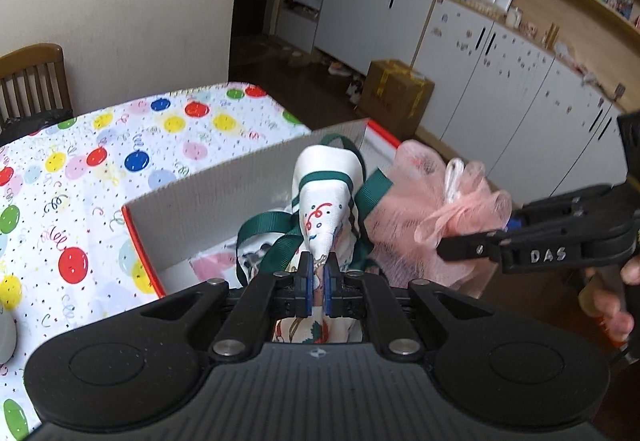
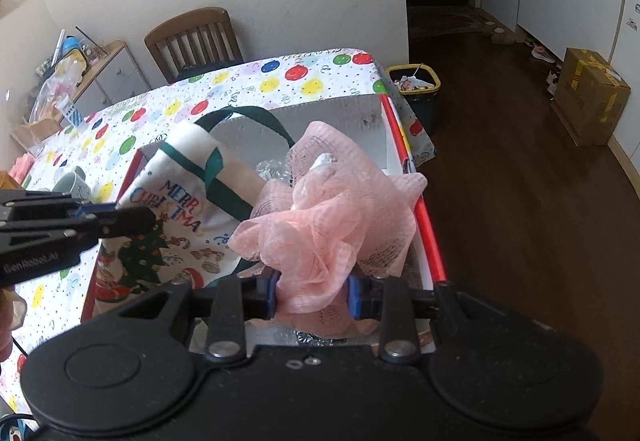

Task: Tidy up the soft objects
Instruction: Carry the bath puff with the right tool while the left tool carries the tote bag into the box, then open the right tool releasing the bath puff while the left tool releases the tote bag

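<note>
Soft objects, two of them, both held over the open box (image 2: 384,129) near the edge of the tabletop (image 1: 80,169), which wears a balloon-print cloth.

Box: white corrugated walls, red rim, open top. A printed item and some crinkled clear wrap lie on its floor.

Cloth bag (image 2: 176,201): white fabric, green webbing straps, "MERRY CHRISTMAS" lettering and a tree print. It hangs into the left part of the box, crumpled, one strap looped up over the far wall. Left tongs (image 1: 318,277) are clenched on a pinched fold of its fabric; blue pads press the cloth from both sides.

Mesh bath pouf (image 2: 328,217): pink, ruffled, with a white cord loop visible in the left wrist view. It sits over the right part of the box, touching the bag's strap. Right tongs (image 2: 312,293) grasp its lower bunch, jaws partly apart with the mesh filling the gap between the blue pads.

A person's hand (image 1: 616,305) shows behind the right tongs.

Smaller things: a wooden chair (image 2: 196,41) at the far side of the tabletop, a mug (image 2: 72,181) left of the box, a cardboard carton (image 2: 592,97) on the dark floor.
</note>
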A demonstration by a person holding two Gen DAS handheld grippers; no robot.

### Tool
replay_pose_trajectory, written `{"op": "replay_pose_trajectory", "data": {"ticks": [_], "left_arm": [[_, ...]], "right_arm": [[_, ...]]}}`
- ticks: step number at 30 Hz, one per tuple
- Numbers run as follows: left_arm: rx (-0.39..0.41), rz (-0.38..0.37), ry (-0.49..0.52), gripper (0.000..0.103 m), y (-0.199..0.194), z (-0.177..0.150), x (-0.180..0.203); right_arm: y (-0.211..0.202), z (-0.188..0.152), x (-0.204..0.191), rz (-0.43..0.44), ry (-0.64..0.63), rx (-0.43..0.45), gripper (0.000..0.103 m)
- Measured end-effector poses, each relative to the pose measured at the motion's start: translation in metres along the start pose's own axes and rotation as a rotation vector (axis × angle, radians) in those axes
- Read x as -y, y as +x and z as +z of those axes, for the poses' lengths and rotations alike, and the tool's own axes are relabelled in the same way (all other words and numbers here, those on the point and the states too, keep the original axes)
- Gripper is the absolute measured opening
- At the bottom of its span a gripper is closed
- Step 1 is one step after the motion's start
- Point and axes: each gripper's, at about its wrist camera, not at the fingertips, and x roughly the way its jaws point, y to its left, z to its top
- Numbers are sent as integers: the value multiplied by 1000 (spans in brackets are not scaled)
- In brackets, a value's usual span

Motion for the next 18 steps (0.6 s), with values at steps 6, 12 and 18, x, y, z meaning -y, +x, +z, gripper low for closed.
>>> {"op": "replay_pose_trajectory", "data": {"ticks": [6, 12, 18], "left_arm": [[-53, 50, 1, 5, 8, -9, -4], [-58, 66, -20, 5, 7, -17, -10], [-55, 68, -45, 7, 4, -20, -15]], "right_arm": [[7, -3, -3, -8, -23, -9, 36], [4, -6, -7, -35, -67, 13, 50], [-3, -9, -4, -36, -69, 35, 64]]}}
